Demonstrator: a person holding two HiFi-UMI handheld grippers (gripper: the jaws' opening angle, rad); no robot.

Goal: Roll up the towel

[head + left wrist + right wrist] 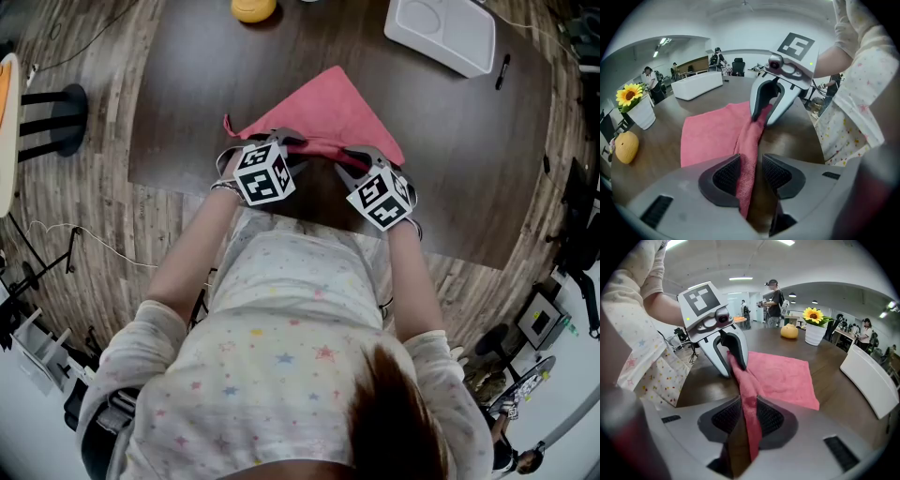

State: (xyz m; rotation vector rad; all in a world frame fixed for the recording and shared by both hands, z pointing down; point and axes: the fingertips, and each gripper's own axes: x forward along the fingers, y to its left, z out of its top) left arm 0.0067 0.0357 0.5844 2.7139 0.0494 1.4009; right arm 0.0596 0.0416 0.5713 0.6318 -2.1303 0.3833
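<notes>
The left claw (751,174) is parted around the bunched near edge of the towel (330,117), the right claw (749,417) is clamped on it, and the ridge is laid claw to claw, the rest spread beyond on the bench (187,103).

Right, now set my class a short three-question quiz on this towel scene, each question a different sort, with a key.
1. True or false: the right gripper is clamped on the towel.
2. What sits beside the flower pot? A) a yellow round thing B) a mug C) a book
3. Fill in: the towel passes between the left gripper's jaws, which stand ____.
Key: 1 true; 2 A; 3 apart.
</notes>
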